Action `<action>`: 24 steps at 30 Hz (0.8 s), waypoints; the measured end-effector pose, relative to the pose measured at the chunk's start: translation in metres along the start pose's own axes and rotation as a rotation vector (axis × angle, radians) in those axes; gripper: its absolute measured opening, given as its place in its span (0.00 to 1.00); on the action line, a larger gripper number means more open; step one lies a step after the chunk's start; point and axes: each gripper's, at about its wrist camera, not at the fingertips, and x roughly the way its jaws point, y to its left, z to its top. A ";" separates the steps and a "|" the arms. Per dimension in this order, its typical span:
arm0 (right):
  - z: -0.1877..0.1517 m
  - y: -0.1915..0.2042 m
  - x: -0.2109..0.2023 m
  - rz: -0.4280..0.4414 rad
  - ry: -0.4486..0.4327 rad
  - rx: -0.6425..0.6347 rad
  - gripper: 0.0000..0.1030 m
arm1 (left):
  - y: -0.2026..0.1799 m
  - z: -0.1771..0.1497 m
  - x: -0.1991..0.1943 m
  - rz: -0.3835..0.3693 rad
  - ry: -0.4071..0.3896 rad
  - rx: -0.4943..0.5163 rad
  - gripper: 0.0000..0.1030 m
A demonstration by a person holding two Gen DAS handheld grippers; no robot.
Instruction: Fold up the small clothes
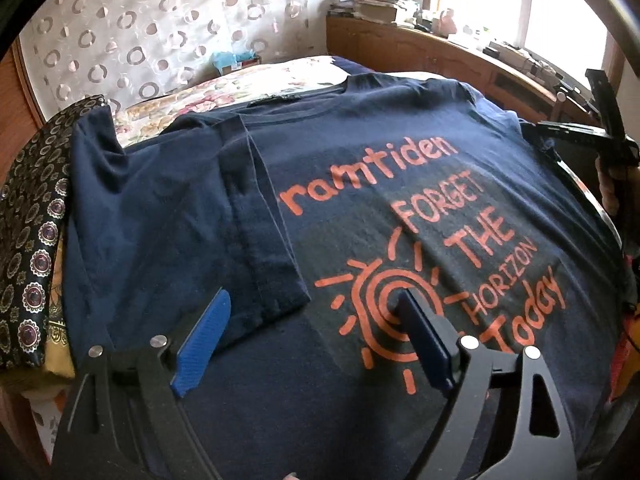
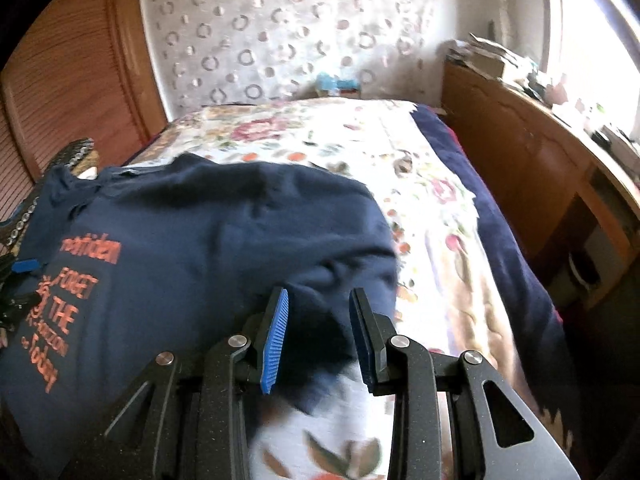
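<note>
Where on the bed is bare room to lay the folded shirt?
Free: the floral bedspread beyond the navy T-shirt, toward the wall, and the strip between the shirt and the wooden shelf unit. Crowded: the patterned cushion against the shirt's other side.

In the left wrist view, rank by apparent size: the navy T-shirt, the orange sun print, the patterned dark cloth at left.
1. Navy T-shirt, fills most of the frame.
2. Patterned dark cloth.
3. Orange sun print, partly hidden by a gripper finger.
The cloth and print look close; fisheye distortion makes their order unsure.
</note>
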 end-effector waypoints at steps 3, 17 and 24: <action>-0.001 -0.007 0.005 0.005 0.023 0.027 0.32 | 0.000 0.001 0.001 0.006 0.001 -0.002 0.85; 0.018 -0.024 0.025 0.063 0.062 0.090 0.32 | -0.003 -0.003 -0.004 0.025 -0.009 -0.069 0.86; 0.023 -0.020 0.028 0.044 0.060 0.039 0.32 | -0.014 0.000 -0.040 -0.004 -0.140 -0.133 0.86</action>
